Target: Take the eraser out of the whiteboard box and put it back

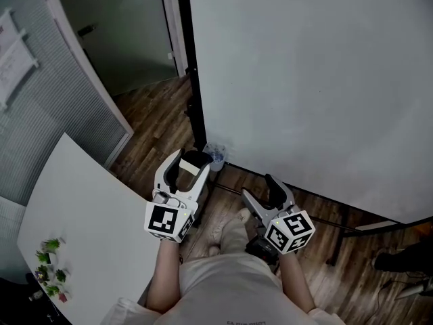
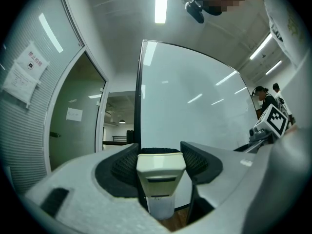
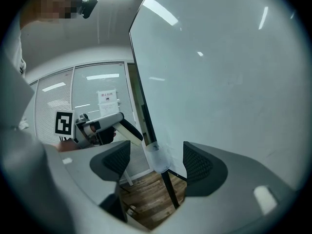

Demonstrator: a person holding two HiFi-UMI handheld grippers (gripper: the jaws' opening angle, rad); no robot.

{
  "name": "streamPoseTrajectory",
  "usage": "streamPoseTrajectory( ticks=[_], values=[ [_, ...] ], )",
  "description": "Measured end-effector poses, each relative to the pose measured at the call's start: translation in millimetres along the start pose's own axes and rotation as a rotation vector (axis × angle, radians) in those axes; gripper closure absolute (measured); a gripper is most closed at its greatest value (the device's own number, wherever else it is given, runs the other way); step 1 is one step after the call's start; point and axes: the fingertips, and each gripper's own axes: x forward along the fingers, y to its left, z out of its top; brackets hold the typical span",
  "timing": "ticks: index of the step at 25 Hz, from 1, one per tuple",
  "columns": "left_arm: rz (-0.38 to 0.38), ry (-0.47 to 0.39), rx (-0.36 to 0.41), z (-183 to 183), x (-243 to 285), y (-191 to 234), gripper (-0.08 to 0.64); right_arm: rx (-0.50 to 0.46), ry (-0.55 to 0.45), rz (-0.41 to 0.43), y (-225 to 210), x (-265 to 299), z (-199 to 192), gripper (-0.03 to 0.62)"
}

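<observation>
A cream eraser [image 1: 194, 168] sits between the jaws of my left gripper [image 1: 189, 162], which is shut on it just left of the clear whiteboard box [image 1: 216, 156]. The box hangs at the lower left corner of the whiteboard [image 1: 304, 80]. In the left gripper view the eraser [image 2: 161, 177] fills the gap between the pads, with the pale box [image 2: 161, 212] showing below it. My right gripper [image 1: 260, 189] hovers open and empty to the right, below the board's edge. In the right gripper view the box [image 3: 158, 157] lies beyond the open right gripper [image 3: 156, 162], and the left gripper [image 3: 100, 126] is at the left.
A white table [image 1: 88, 208] with small green plants [image 1: 51, 269] stands at the left. A black board post [image 1: 196, 107] runs down to the wooden floor [image 1: 162, 120]. A glass partition with blinds [image 1: 61, 107] and a doorway lie behind. People stand far off [image 2: 265, 99].
</observation>
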Motion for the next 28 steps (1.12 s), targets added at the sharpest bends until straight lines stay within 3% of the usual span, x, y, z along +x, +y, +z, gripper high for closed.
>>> streamPoseTrajectory(
  ticks=[28],
  values=[
    [-0.048,0.058,-0.043,-32,38,-1,0.293,0.052,0.044,0.004,-24,15,-12,0.252]
  ],
)
